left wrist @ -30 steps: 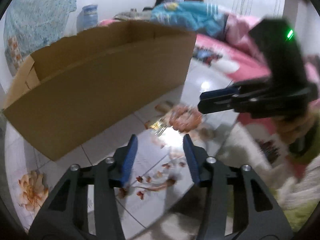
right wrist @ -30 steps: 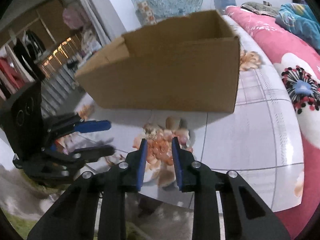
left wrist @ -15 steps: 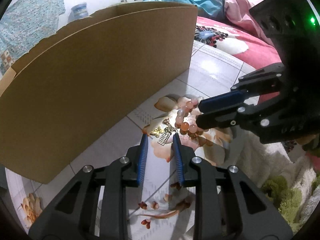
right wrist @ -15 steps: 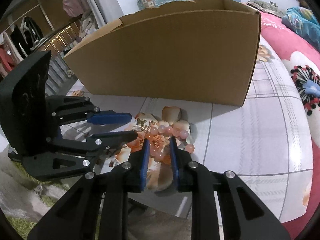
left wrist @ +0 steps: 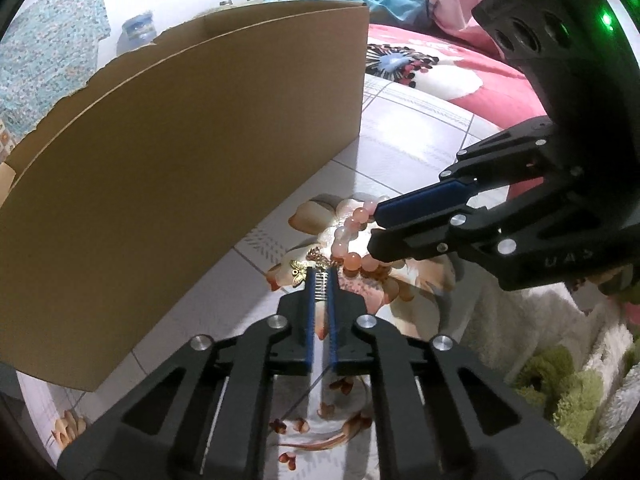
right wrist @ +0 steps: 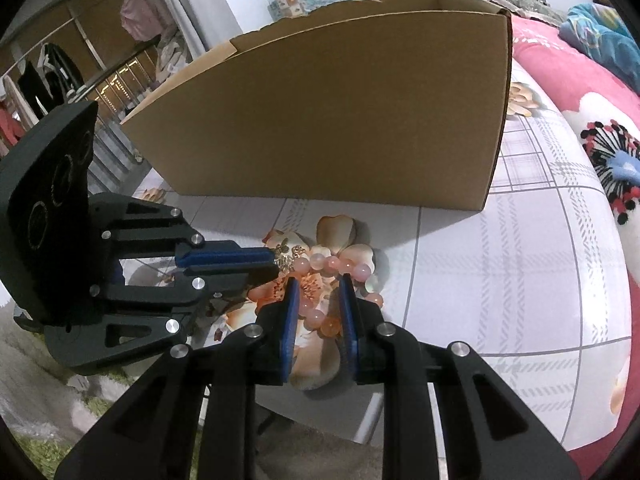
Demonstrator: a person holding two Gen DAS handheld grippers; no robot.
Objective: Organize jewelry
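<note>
Both pieces still lie near the box (right wrist: 344,120). Left gripper (left wrist: 320,280) has just closed on the gold chain (left wrist: 316,264); right gripper (right wrist: 318,292) clamps the bead bracelet (right wrist: 332,264). Nothing visibly boxed yet.

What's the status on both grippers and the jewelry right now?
Left gripper shut on silver comb clip, jaws just closed. Right gripper straddling pink bead bracelet, grip unclear. Cardboard box just behind, open top.

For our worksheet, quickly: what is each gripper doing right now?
Left gripper: just closed on the gold chain.
Right gripper: around the pink bead bracelet; grip unclear.
</note>
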